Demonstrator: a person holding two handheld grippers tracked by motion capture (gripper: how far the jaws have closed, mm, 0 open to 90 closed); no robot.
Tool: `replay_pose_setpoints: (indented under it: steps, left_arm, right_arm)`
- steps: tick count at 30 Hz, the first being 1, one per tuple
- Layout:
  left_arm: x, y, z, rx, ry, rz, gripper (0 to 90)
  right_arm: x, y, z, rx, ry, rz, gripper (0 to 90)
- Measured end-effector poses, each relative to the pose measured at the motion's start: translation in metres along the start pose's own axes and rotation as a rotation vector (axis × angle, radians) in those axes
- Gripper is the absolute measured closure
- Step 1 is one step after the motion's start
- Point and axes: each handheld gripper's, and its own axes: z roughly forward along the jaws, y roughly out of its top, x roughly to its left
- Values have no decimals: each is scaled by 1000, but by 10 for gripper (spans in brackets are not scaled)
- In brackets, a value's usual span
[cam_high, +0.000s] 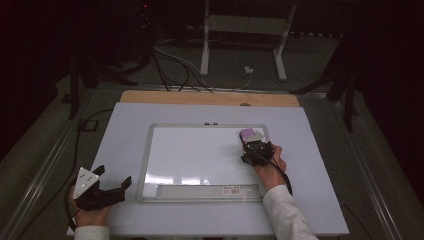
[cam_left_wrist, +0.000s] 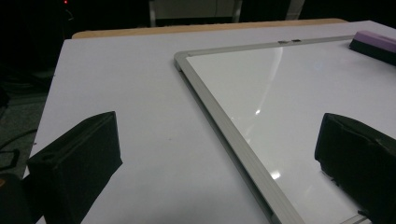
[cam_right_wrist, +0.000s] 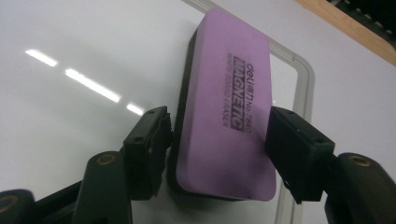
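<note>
The left claw rests on the desk just left of the whiteboard, its jaws apart and empty. At the top right corner of the whiteboard lies the purple eraser. The right claw is clamped across its short width, so its long axis runs straight ahead between the jaws.

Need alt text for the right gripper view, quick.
A purple rectangular magnetic eraser with a black base lies on the glossy whiteboard near its grey metal frame, clamped between the right gripper's two black jaws.
</note>
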Motion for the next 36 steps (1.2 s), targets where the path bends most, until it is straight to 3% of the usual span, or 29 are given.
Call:
replay_pose_setpoints:
  steps: [11,16,32,36]
  left_arm:
    - [0,0,0,1,0,0,13]
    - [0,0,0,-1,0,1,13]
    - [0,0,0,-2,0,-1,13]
    - [0,0,0,-1,1,0,13]
  right_arm:
    - [-5,0,2,16,-25,4,430]
    - [-3,1,3,28,-47,-23,443]
    - [-13,5,6,41,7,0,421]
    - [-13,4,7,46,-3,-1,421]
